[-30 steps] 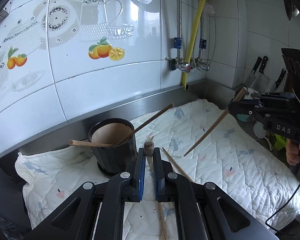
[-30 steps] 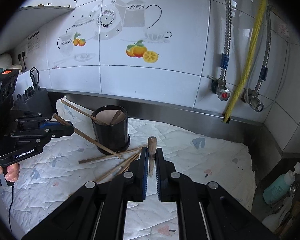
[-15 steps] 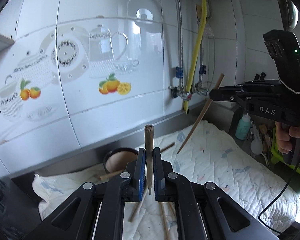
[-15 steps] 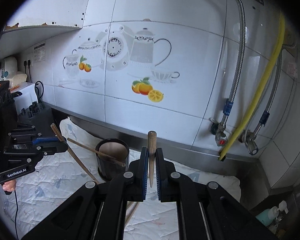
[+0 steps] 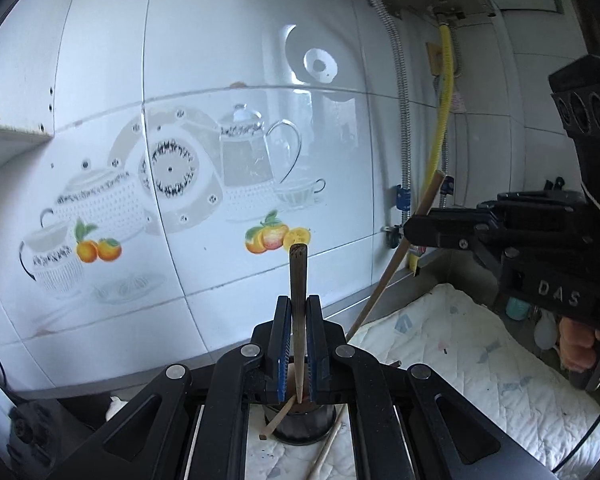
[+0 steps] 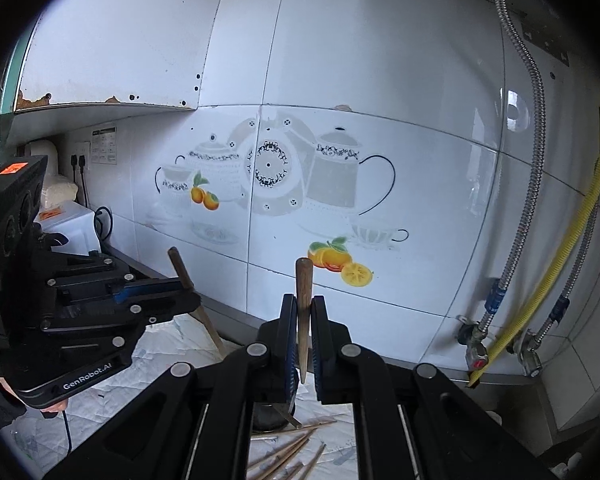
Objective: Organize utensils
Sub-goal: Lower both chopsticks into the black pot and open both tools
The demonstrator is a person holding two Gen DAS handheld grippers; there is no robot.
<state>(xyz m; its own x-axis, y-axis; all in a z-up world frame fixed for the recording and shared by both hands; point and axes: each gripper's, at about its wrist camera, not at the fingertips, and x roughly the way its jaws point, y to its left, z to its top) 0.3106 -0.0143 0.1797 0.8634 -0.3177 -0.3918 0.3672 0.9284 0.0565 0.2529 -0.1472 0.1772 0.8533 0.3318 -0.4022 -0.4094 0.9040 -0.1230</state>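
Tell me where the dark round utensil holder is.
The dark round utensil holder shows in the left wrist view at bottom centre, on the white quilted cloth, directly below the left gripper clamping a wooden chopstick.

I am reading "DAS" in pale raised letters on the black body of the right gripper [image 5: 414, 236], at about 4 o'clock in my left wrist view. In my right wrist view, at about 8 o'clock, I am seeing "GenRobot.AI" in white on the lower plate of the left gripper [image 6: 194, 304]. An orange sticker [image 6: 13, 168] is sitting on top of that same device at 9 o'clock, and a white notice [image 6: 104, 146] is hanging on the wall at 10 o'clock; both are too small for me to read.
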